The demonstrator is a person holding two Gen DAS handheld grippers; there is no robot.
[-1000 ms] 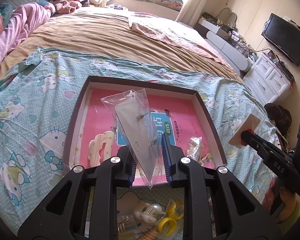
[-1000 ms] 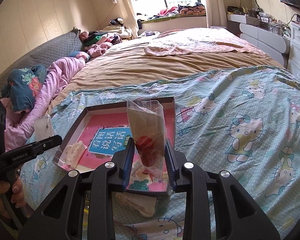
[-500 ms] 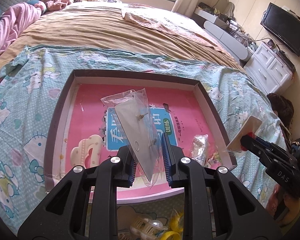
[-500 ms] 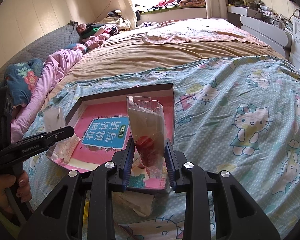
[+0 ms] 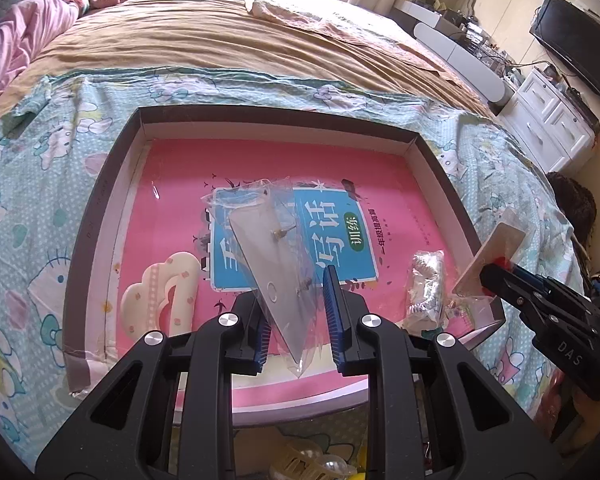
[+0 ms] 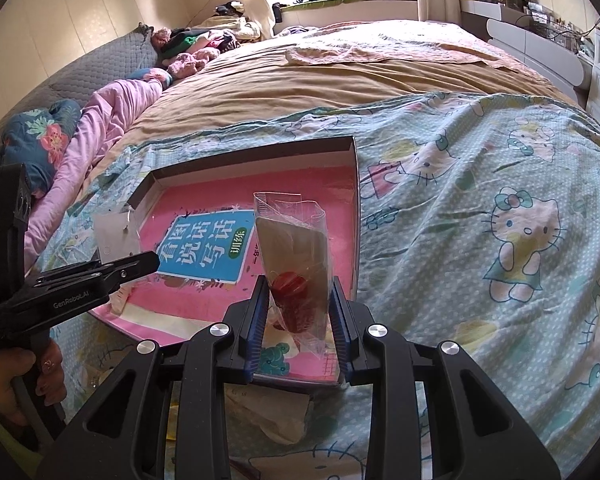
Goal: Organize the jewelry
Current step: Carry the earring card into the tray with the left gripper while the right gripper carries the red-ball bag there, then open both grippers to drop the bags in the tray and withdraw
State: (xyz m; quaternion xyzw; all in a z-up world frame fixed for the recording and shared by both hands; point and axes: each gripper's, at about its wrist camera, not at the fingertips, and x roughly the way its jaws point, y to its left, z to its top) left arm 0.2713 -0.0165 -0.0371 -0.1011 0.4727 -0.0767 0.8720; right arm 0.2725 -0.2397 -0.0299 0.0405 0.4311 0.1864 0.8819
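Note:
My left gripper (image 5: 294,288) is shut on a clear bag (image 5: 268,236) that holds a grey card with small earrings. It hangs over a dark-rimmed tray (image 5: 276,118) lined with a pink book. My right gripper (image 6: 298,284) is shut on another clear bag (image 6: 292,240), with a brown card and a red ornament inside, above the tray's (image 6: 252,154) near right corner. The right wrist view shows the left gripper (image 6: 148,260) at the tray's left edge with its bag (image 6: 114,236). The left wrist view shows the right gripper (image 5: 496,276) at the tray's right edge.
In the tray lie a cream cloud-shaped clip (image 5: 160,292) and a small packet of white beads (image 5: 426,280). Hair claws and yellow pieces (image 5: 312,464) lie on the cartoon-print sheet below the tray. A white dresser (image 5: 548,120) and a TV stand to the right of the bed.
Both grippers have sunk toward the tray, which now fills more of each view. Each bag stays held between its fingers.

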